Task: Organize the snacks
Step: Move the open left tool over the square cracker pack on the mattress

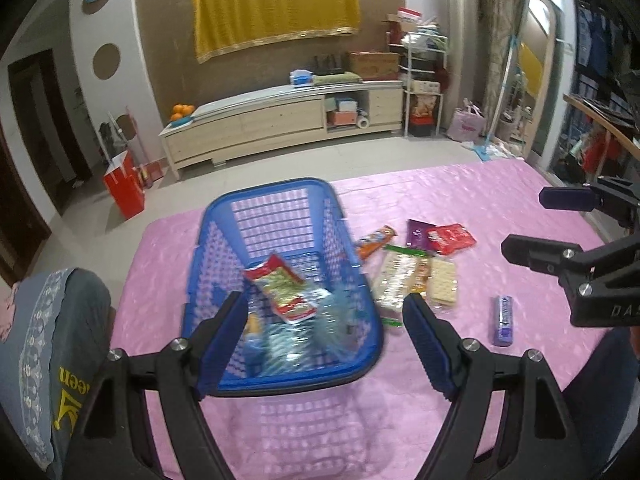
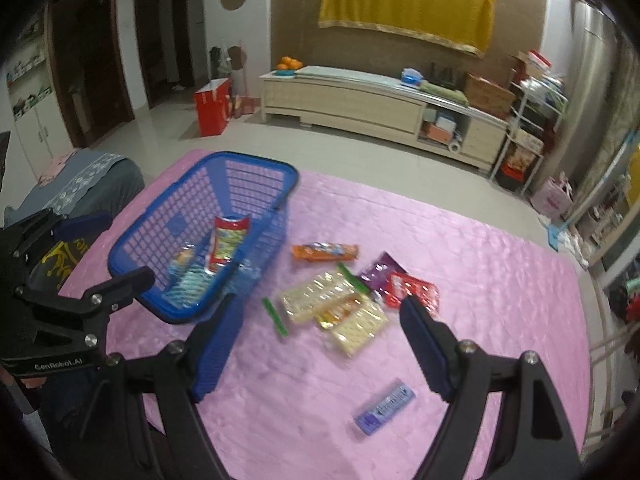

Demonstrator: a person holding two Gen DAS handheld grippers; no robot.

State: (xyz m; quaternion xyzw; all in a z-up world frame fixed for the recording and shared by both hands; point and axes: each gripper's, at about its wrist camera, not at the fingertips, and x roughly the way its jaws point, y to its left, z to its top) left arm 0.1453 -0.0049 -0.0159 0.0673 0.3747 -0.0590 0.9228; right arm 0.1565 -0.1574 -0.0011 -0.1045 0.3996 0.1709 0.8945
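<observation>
A blue plastic basket [image 1: 224, 216] [image 2: 140, 240] stands on the pink table and holds a red-and-green packet [image 1: 286, 290] [image 2: 228, 240] and some clear wrapped snacks. My left gripper [image 1: 326, 320] hangs open above the basket's near rim, empty. Right of the basket lie cracker packs [image 1: 404, 280] [image 2: 332, 308], an orange bar [image 1: 374, 240] [image 2: 324, 252], a purple packet [image 1: 416, 232] [image 2: 380, 272], a red packet [image 1: 452, 238] [image 2: 412, 292] and a purple gum pack [image 1: 504, 320] [image 2: 384, 406]. My right gripper [image 2: 320, 324] is open over the cracker packs, holding nothing.
The pink cloth [image 2: 500, 280] covers the table, whose far edge drops to a tiled floor. A chair back draped in grey clothing [image 1: 44, 340] stands at the table's left. Beyond are a low wooden cabinet [image 1: 280, 120] and a red bag [image 1: 124, 188].
</observation>
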